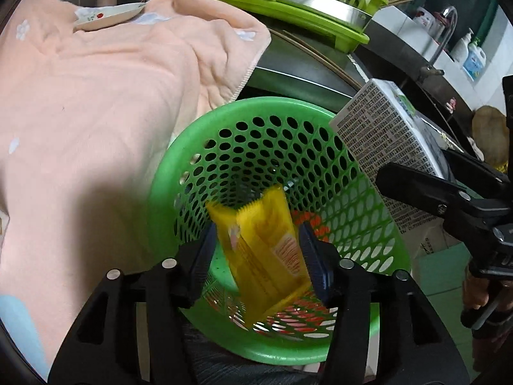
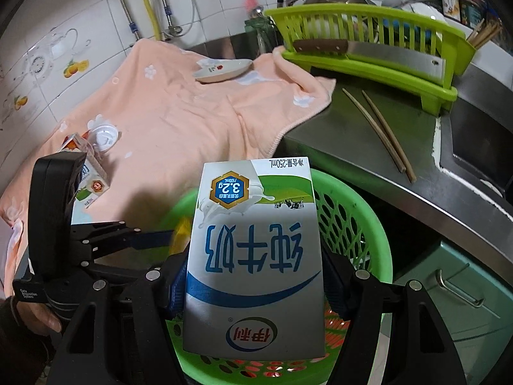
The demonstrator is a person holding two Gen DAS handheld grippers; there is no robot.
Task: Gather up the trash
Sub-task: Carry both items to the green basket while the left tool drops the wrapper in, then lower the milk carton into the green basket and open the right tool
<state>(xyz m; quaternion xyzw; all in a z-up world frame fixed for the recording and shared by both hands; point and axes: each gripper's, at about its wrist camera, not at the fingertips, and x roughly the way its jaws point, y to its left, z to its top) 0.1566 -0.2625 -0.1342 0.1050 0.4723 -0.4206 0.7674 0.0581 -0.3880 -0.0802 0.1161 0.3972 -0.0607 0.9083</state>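
Note:
A green perforated basket [image 1: 160, 199] sits below the counter edge. My left gripper [image 1: 256, 227] hangs over its mouth with the jaws apart. A yellow snack wrapper [image 1: 269, 250] is loose and blurred between the pads, with a gap on the left side, pointing down into the basket. My right gripper [image 2: 255, 256] is shut on a white and green milk carton [image 2: 256, 247], held upside down above the basket rim [image 2: 381, 243]. The left wrist view shows that carton [image 1: 384, 147] over the basket's right edge. The right wrist view shows the left gripper [image 2: 141, 237] at the wrapper [image 2: 181, 234].
A peach towel [image 2: 179, 122] covers the counter, with a small plate [image 2: 224, 70], a white lid [image 2: 104, 134] and another small carton [image 2: 93, 183] on it. Chopsticks [image 2: 378, 131] lie on the steel counter. A lime dish rack [image 2: 368, 64] holds a cleaver. A sink is at the right, a green drawer [image 2: 458, 288] below.

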